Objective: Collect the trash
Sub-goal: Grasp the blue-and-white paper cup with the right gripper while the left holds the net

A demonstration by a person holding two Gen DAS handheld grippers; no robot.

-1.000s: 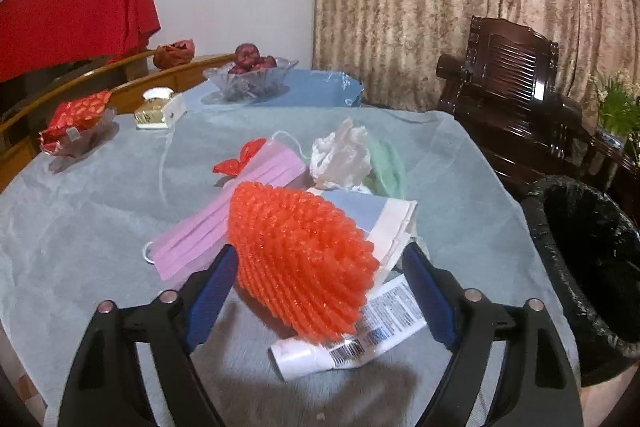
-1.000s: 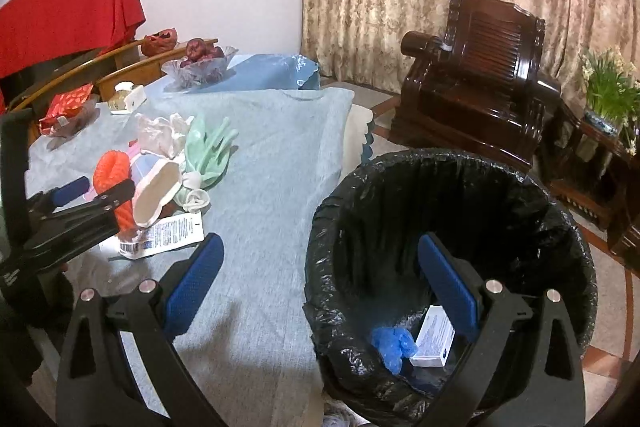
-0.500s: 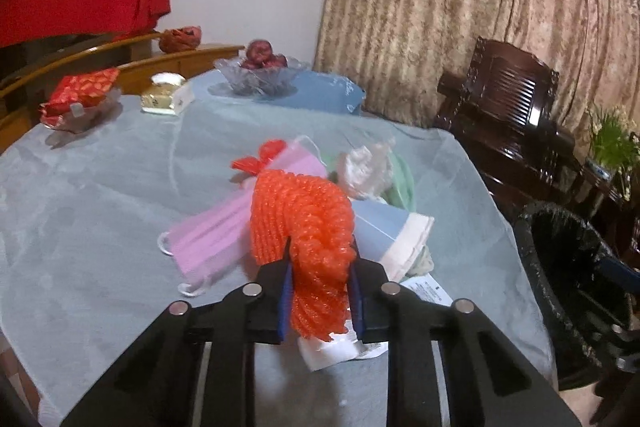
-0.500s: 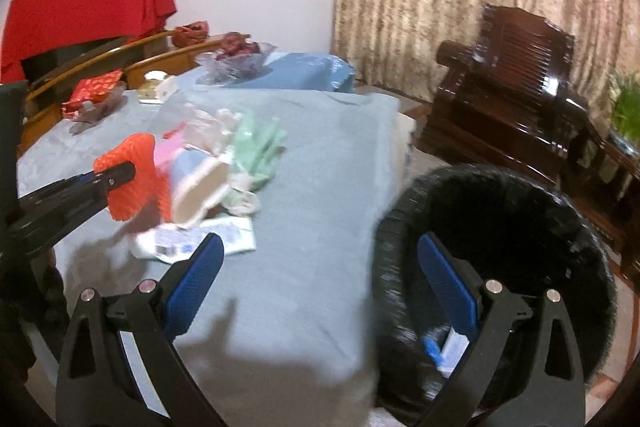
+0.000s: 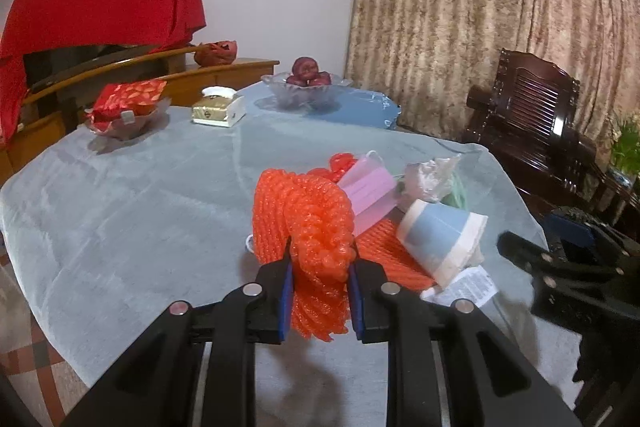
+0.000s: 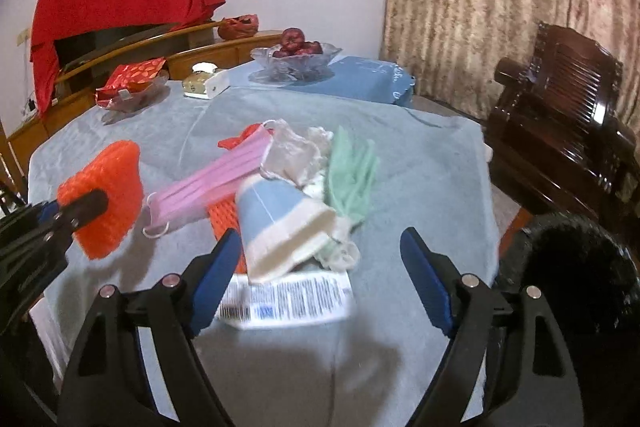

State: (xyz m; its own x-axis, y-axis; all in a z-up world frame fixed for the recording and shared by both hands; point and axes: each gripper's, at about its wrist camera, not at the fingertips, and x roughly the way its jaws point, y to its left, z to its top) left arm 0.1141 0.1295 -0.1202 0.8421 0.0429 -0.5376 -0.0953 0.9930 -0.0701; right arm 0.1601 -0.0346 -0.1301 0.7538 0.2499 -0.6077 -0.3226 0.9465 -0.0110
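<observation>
— What's the left gripper (image 5: 319, 283) got?

— An orange foam net (image 5: 308, 227), squeezed between its blue pads and lifted clear of the cloth – its shadow falls on the grey tablecloth (image 5: 132, 203) just beneath. From the right wrist view the same net (image 6: 106, 193) hangs out to the left of the trash pile.

— And the right gripper (image 6: 320, 279)?

— Spread wide, though its jaws have just been closing in a little. Nothing is pinched. A crushed paper cup (image 6: 280, 227), blue with a pale rim, lies on its side between the fingers and slightly ahead of them, and a white printed tube (image 6: 286, 301) lies flat right below it, closest to the gripper.

— What's past the cup?

— A pink face mask (image 6: 212, 183) stretches off to the left ahead of the gripper, with a second orange net (image 6: 224, 223) flat under the cup's left edge. Further ahead sits a crumpled whitish wrapper (image 6: 296, 155), and a green glove (image 6: 350, 179) just to its right. A scrap of red (image 6: 240, 139) pokes out behind the mask.

— The bin?

— The black-lined trash bin (image 6: 580, 267) stands off the table's edge, low to the right of the right gripper – blurred, so I can't make out what's inside.

— Far end of the table?

— A glass bowl of dark red fruit (image 6: 296, 57), a small box (image 6: 204, 83) and a dish with a red packet (image 6: 132, 83), all well beyond the pile.
</observation>
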